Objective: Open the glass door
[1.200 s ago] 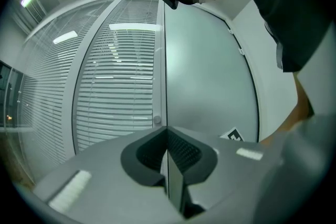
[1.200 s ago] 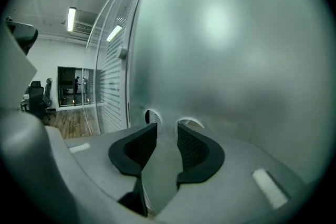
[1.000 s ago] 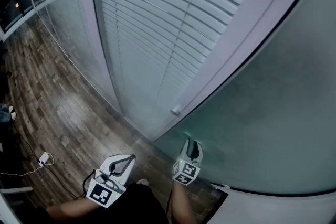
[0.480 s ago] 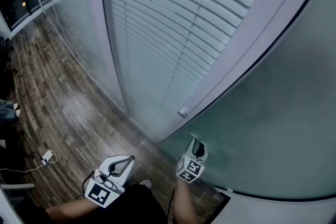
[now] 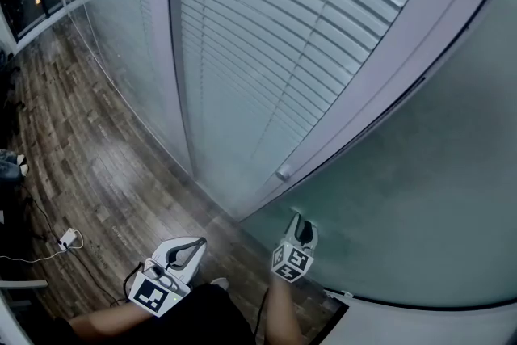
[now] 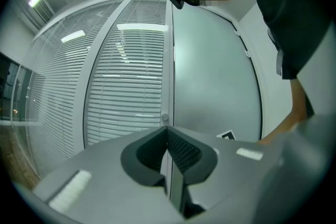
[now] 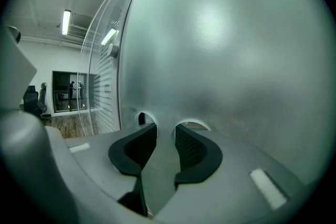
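Left tool point(image 5: 200, 241) jaws together, right tool point(image 5: 299, 221) jaws apart

The frosted glass door point(image 5: 404, 198) stands upright, its dark edge just beside the grey frame point(image 5: 396, 73).

glass door point(image 5: 404, 174) cut off past the right gripper point(image 5: 301, 225), tiny white thing point(image 5: 69, 238) left of the left gripper point(image 5: 202, 241), no clue what

"What's the person wearing?"

"A dark top point(image 5: 202, 319)."

"And the tools?"

"Pale grey shells on both the left gripper point(image 5: 194, 243) and the right gripper point(image 5: 300, 225), with black ribbed pads point(image 6: 185, 152). Each carries a cube point(image 5: 153, 295) of black-and-white squares toward seven o'clock. A black cable point(image 5: 129, 280) loops at the left one's nine o'clock."
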The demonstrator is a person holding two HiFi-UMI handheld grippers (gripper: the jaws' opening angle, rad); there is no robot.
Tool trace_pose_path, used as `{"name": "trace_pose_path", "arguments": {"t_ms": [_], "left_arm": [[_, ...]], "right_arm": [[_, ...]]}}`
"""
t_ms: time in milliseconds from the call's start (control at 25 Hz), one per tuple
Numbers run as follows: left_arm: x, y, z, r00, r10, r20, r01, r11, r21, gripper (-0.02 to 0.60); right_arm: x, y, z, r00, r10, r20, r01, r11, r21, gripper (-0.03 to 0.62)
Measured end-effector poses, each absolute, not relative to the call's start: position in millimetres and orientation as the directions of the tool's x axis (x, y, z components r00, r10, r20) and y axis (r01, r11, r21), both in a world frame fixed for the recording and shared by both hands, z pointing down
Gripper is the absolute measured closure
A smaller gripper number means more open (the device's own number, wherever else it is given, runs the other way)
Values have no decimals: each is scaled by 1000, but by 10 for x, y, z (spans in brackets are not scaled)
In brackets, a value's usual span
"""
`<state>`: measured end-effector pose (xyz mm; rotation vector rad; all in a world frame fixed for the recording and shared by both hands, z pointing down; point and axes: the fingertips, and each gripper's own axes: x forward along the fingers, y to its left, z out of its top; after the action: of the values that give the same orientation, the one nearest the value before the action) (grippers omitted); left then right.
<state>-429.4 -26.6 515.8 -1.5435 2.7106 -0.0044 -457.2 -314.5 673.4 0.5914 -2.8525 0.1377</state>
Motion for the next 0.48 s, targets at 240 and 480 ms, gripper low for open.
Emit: {"name": "trace_pose_path", "arguments": {"t_ms": [240,480], "left_arm": [[-4227,-247,5146,-484,-875,-28,-875,484,-17,581],[-4158,-156,5120,-469,-882,-42,-883,469,0,581]], "right_arm": [[-4513,-3075,6728,-895,-375,243,-397,917,-44,481],[-4413,-2986,6715,-887,-383,257,-407,912,-45,480]]}}
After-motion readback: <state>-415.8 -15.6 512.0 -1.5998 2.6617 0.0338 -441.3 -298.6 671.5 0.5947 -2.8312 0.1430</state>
